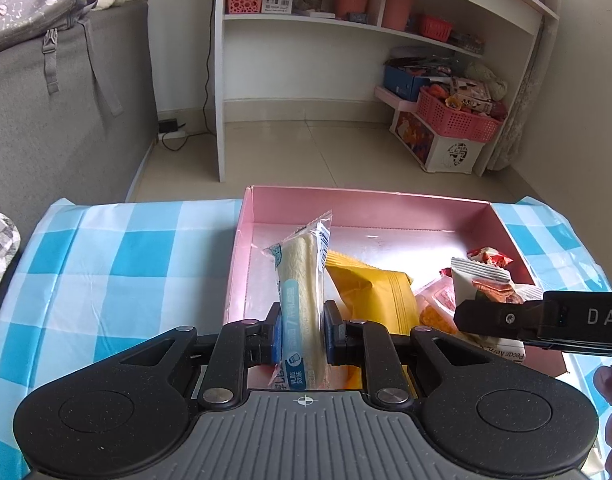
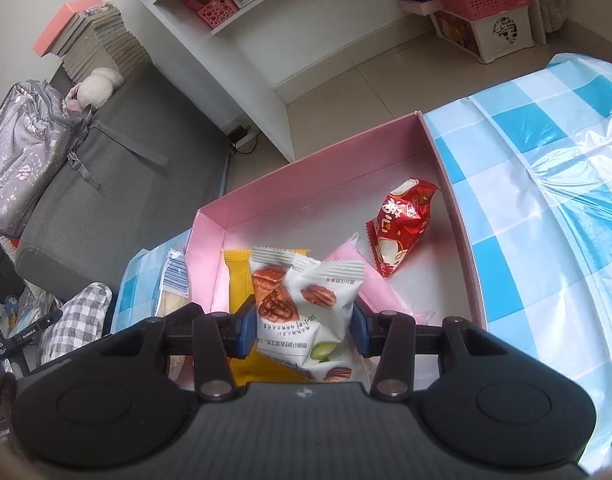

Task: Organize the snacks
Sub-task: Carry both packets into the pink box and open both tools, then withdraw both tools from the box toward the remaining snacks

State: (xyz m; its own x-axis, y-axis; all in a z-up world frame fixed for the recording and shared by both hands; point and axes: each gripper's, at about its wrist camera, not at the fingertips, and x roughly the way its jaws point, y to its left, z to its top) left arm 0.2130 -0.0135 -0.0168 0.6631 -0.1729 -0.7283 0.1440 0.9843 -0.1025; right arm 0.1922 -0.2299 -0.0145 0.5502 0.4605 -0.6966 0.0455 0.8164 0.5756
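Note:
My left gripper (image 1: pixel 301 330) is shut on a long pale bread stick in a clear and blue wrapper (image 1: pixel 301 280), held upright over the near left corner of the pink box (image 1: pixel 366 204). My right gripper (image 2: pixel 303 326) is shut on a white pecan snack packet (image 2: pixel 301 304), held over the box's near side; the packet also shows in the left wrist view (image 1: pixel 486 280). In the box (image 2: pixel 306 184) lie a yellow packet (image 1: pixel 370 292), a pink packet (image 2: pixel 370 280) and a red packet (image 2: pixel 402 220).
The box sits on a table with a blue and white checked cloth (image 1: pixel 105 264). Beyond the table are a tiled floor, a white shelf unit (image 1: pixel 346 24), a pink basket (image 1: pixel 454 116) on a storage bin, and a grey sofa (image 1: pixel 57 120) on the left.

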